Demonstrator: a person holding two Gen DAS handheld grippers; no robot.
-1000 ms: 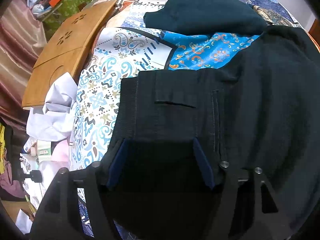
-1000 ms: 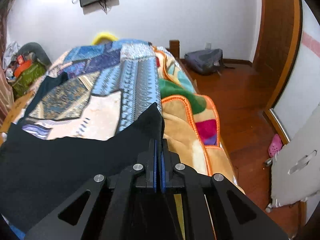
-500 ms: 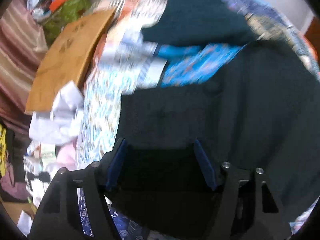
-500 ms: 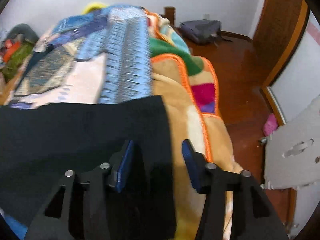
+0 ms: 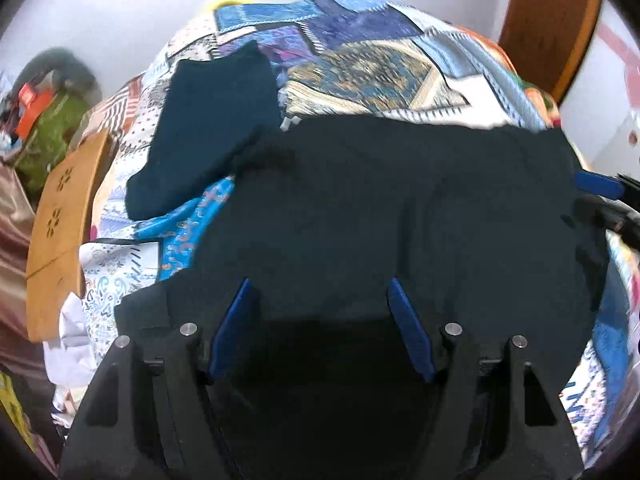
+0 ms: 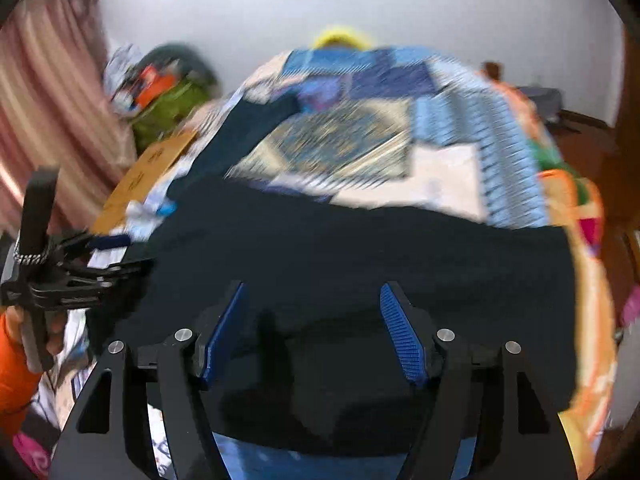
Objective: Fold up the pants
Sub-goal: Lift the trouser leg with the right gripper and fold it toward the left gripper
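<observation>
Black pants (image 5: 400,208) lie folded across the patterned bedspread (image 5: 372,64); they also fill the middle of the right wrist view (image 6: 360,256). My left gripper (image 5: 320,320) is open and empty, its blue pads above the near edge of the pants. My right gripper (image 6: 314,328) is open and empty too, over the pants' near edge. The right gripper's blue fingertip (image 5: 596,184) shows at the right edge of the left wrist view. The left gripper (image 6: 108,252) shows at the left of the right wrist view.
A second dark folded garment (image 5: 208,120) lies beyond the pants at the left. A wooden board (image 5: 60,216) leans by the bed's left side, with white cloth (image 5: 72,344) below it. A green bag with clutter (image 6: 168,100) and a pink curtain (image 6: 48,112) stand left.
My right gripper opened and let go of the pants' corner, which now lies flat. Both grippers pulled back and tilted up; the left stayed open.
</observation>
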